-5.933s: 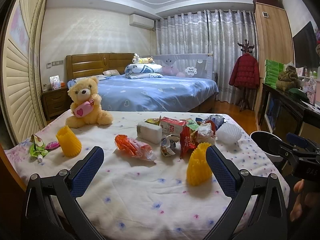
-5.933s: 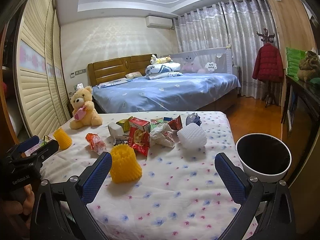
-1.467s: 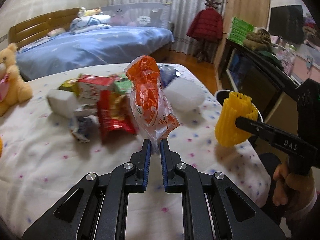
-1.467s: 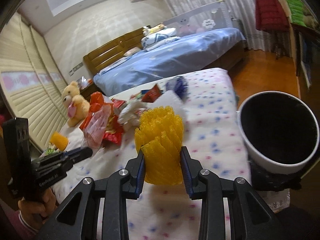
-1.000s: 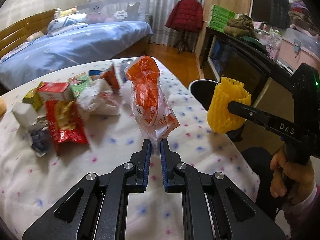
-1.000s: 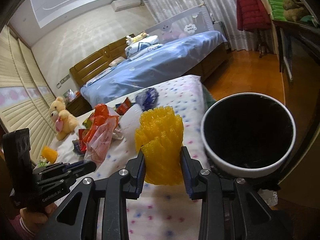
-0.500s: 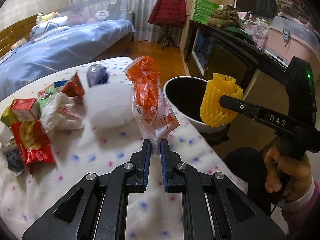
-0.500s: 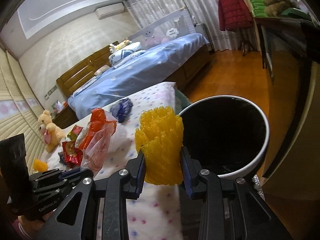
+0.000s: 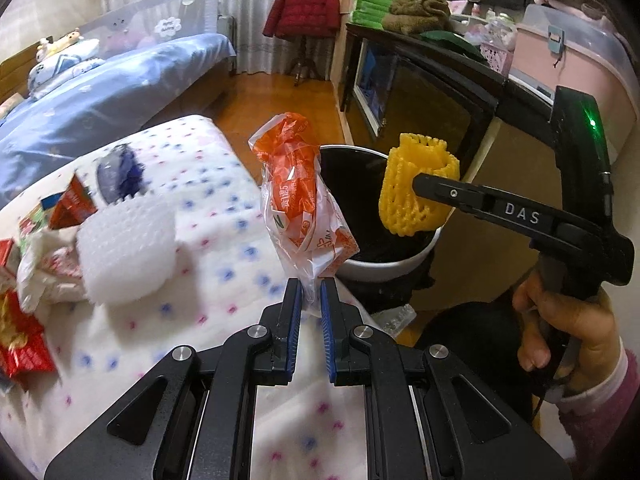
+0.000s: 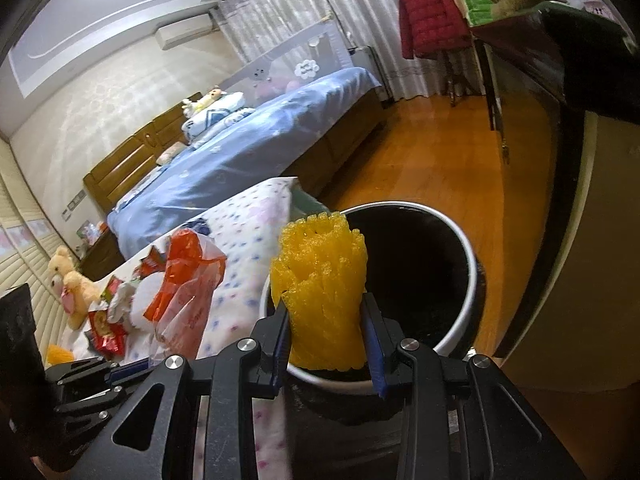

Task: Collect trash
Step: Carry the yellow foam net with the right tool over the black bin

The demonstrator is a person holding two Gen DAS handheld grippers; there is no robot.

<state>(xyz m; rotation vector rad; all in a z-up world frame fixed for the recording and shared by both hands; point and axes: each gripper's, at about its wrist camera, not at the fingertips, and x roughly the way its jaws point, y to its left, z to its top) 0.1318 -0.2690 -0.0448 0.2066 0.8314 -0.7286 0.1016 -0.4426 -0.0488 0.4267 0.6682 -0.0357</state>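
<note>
**Trash items held at the bin opening**

Trash items in hand: two. The left gripper point(image 9: 308, 294) is clamped on the lower edge of a crumpled orange-and-clear plastic snack bag point(image 9: 301, 196). The bag stands roughly upright, long axis vertical, bunched orange top pointing up and slightly away from the camera. It hangs over the near edge of the table, just beside the rim of the round white waste bin with a black interior point(image 9: 384, 268). Printed orange characters on the bag are partly visible but not legible.

The right gripper point(image 10: 326, 334) grasps a yellow foam-mesh fruit sleeve point(image 10: 320, 292) by its lower half, one blue pad on each side. The sleeve's long axis is upright, its frayed open end pointing up. In the right wrist view it sits over the near rim of the bin; in the left wrist view it is in front of the bin's dark opening.

The letters "DAS" are printed in white on the side of the right gripper. A green light shows on its upper body. A hand point(image 9: 568, 328) in a pink sleeve holds its grip.

On the white flower-print tablecloth point(image 9: 224, 264) remain a white foam-mesh pad point(image 9: 128, 248), red snack wrappers point(image 9: 20, 340) and a dark blue wrapper point(image 9: 120, 174).
</note>
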